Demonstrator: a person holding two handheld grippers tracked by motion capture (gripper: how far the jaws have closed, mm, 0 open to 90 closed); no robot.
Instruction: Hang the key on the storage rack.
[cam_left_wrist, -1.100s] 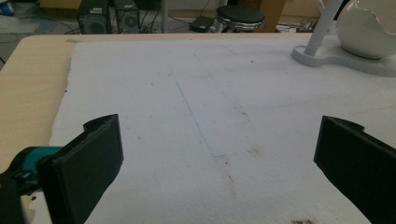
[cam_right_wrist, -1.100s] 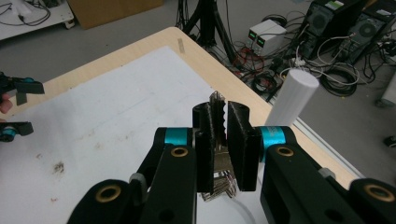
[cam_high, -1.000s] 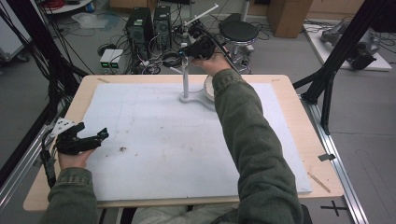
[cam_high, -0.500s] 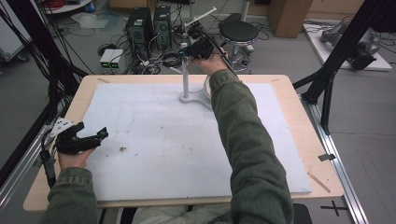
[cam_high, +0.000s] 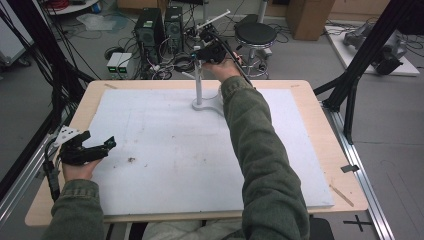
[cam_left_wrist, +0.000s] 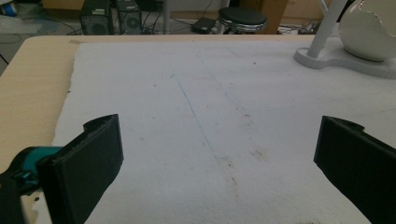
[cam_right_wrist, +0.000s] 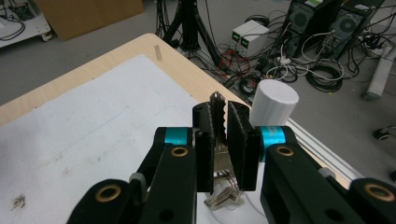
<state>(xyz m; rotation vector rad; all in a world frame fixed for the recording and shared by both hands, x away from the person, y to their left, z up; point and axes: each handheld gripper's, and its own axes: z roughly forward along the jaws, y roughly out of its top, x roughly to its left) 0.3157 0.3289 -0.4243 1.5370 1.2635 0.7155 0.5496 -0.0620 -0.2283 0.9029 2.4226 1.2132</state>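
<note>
A key (cam_right_wrist: 217, 112) is pinched between the closed jaws of the right gripper (cam_right_wrist: 219, 122) beside the white post (cam_right_wrist: 273, 103); the left gripper (cam_left_wrist: 215, 163) is held wide open, empty, over the foam sheet (cam_left_wrist: 233, 93).

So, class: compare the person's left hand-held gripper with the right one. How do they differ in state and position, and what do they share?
The left hand-held gripper is open with nothing between its jaws; the right hand-held gripper is shut on a key.
The left one sits low at the near left edge of the white foam sheet; the right one is raised at the far side, beside the top of the white stand.
Both have black jaws and are hand-held.
</note>
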